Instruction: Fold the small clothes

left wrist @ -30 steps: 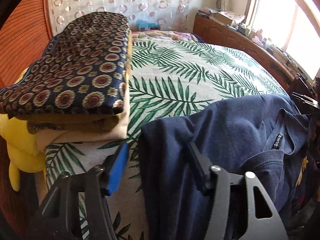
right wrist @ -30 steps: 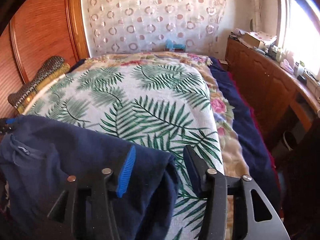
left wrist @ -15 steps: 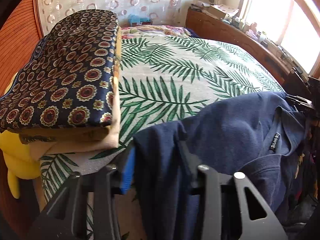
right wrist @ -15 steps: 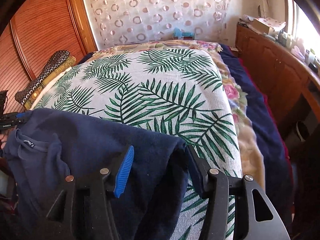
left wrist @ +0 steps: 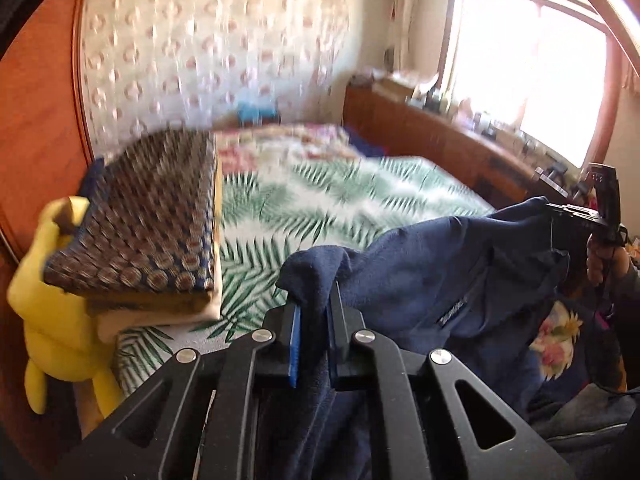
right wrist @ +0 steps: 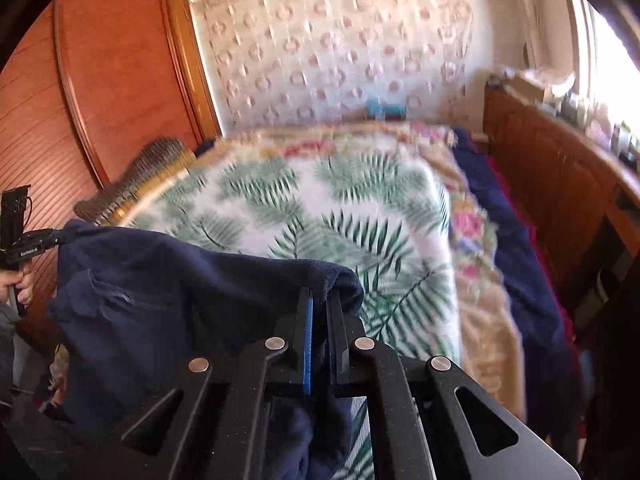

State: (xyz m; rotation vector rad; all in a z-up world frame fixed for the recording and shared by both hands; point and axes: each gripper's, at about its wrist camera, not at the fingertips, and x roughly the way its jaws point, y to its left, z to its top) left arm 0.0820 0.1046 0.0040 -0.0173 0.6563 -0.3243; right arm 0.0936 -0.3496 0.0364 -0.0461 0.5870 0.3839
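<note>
The left gripper [left wrist: 312,308] is clamped on a bunched corner of the navy shirt [left wrist: 440,272]; its jaws have just been closing, and the cloth now fills the narrow slit between the blue pad and the black one, with a tuft poking out above at 12 o'clock. The right gripper [right wrist: 320,312] grips the opposite corner of the same shirt [right wrist: 168,300] the same way, having also just been closing, with fabric pinched between its pads and a rounded fold curling over the tips.

Between the two grippers the shirt is stretched wide and hangs in a loose sag. In the left wrist view it runs from the jaws toward 2 o'clock, where the right gripper [left wrist: 576,216] and the hand [left wrist: 604,264] holding it show at the frame's edge. A small neck label [left wrist: 452,314] sits at about 4 o'clock of the left jaws. In the right wrist view the shirt spreads toward 9 o'clock, up to the left gripper [right wrist: 44,238].

Beyond the shirt lies the bed with a palm-leaf cover [left wrist: 320,200], bare across most of its middle. At 10 o'clock in the left wrist view a stack of folded cloths [left wrist: 148,232] sits along the bed's edge, with a yellow plush toy [left wrist: 52,320] just beside it. A wooden wardrobe [right wrist: 112,80] stands at 10 o'clock in the right wrist view and a wooden sideboard [right wrist: 560,184] lines the bed at 2 o'clock. Both views are blurred.
</note>
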